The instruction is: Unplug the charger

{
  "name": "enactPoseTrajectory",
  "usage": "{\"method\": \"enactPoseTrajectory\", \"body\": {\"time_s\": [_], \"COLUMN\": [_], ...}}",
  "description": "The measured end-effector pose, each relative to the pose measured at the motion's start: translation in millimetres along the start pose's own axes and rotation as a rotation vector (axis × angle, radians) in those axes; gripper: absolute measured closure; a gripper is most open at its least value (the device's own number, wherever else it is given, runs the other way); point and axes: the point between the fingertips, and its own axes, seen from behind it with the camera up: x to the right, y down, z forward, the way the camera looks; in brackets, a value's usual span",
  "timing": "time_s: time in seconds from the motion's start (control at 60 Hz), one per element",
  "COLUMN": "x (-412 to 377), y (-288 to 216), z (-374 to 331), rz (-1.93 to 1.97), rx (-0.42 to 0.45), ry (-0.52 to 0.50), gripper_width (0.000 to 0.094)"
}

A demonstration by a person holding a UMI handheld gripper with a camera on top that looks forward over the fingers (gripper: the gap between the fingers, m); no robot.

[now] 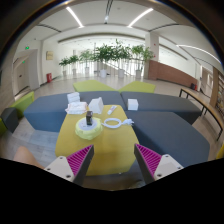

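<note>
A large, bright lobby opens out ahead, with strip lights on the ceiling and a row of tall green plants (108,55) along the far side. In the middle distance sits a group of low grey sofa blocks (168,110) with yellow-green cushions. Between them, and nearer, stands a yellow table (100,148), just beyond the gripper (112,160). On the far end of the table are white boxes (78,105); closer in are a dark bottle-like object (88,119) to the left and a white coil (112,123), possibly a charger cable, to the right. The charger itself cannot be picked out with certainty; it is probably among these small items on the table.

The gripper's two fingers, with magenta pads (148,157), are spread wide apart with nothing between them, hanging above the near end of the table.

The task looks barely begun: nothing is gripped, and approaching, grasping and pulling the plug all remain.
</note>
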Motion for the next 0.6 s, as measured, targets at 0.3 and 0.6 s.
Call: {"method": "enactPoseTrajectory", "body": {"time_s": [0.3, 0.6], "x": [-30.2, -96.2], "y": [-20.5, -61.8], "z": [39.4, 193.9], "rz": [0.003, -0.007], "rx": [-0.005, 0.064], "ry": [-0.064, -0.123], "gripper_width": [0.01, 0.0139]}}
